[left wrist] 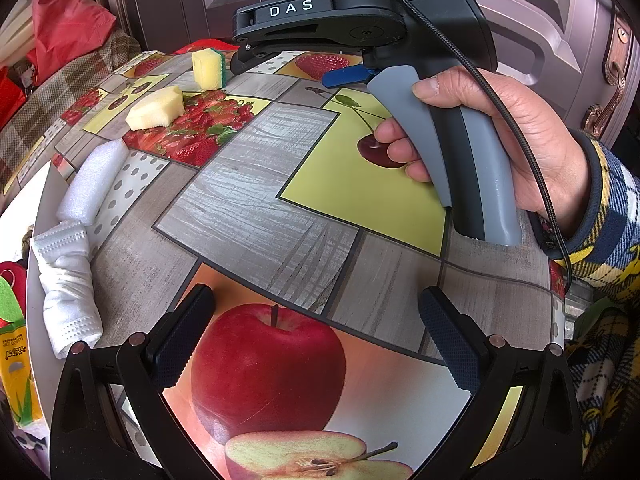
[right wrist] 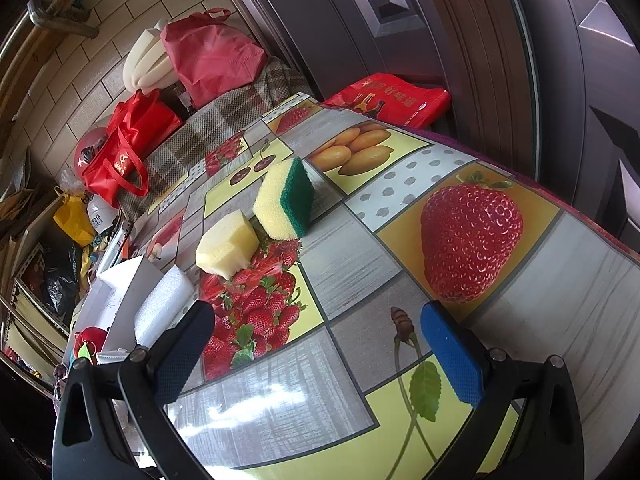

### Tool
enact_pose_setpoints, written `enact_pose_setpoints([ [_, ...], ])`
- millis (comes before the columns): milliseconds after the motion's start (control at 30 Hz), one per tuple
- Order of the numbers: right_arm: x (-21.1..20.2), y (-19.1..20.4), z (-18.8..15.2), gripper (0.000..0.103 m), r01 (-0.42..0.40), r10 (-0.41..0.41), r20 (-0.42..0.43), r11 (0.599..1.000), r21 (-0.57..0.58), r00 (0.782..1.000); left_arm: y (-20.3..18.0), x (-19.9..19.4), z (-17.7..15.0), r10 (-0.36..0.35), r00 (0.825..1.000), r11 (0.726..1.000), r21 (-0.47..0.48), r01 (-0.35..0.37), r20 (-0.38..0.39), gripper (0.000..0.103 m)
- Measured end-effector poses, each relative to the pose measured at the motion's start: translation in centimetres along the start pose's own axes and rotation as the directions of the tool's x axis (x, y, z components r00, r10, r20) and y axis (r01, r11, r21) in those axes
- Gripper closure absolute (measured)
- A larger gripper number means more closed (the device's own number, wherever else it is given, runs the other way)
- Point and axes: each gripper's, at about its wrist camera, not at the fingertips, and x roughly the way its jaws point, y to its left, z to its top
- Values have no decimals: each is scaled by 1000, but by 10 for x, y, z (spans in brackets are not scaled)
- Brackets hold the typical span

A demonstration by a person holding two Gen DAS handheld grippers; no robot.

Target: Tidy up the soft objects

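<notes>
Both tongs are seen spread wide and empty: the left gripper (left wrist: 316, 340) and right gripper (right wrist: 320, 344). At frame centre, the yellow sponge with green scouring pad (right wrist: 286, 200) stands on edge on the fruit-print tablecloth (right wrist: 560, 280), its long axis running toward upper right, green face rightward.

On the table (right wrist: 360, 264), the scouring sponge (right wrist: 286, 200) stands ahead of the right fingers (right wrist: 450, 356), the cut sponge (right wrist: 226, 244) just left of it. The foam block (right wrist: 164, 310) lies by the left fingertip. Ahead-left of the left gripper's fingers (left wrist: 450, 344), the cloth roll (left wrist: 68, 280) lies nearest.
</notes>
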Motion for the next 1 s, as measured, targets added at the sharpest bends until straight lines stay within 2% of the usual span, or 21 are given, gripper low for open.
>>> enact_pose_setpoints([
  [800,4,-2,4,0,-35,35,1,999,12,999,-2,2,4,-3,1000,1000,6,3,2,1],
  [933,5,-1,4,0,-41,41,2,999,15,999,-10,-1,2,33,999,999,3,-33,10,1],
  [1000,5,-5,5,0,-43,43,1,999,15,999,-20,-9,-3,109,993,994,26,-110,35,1],
])
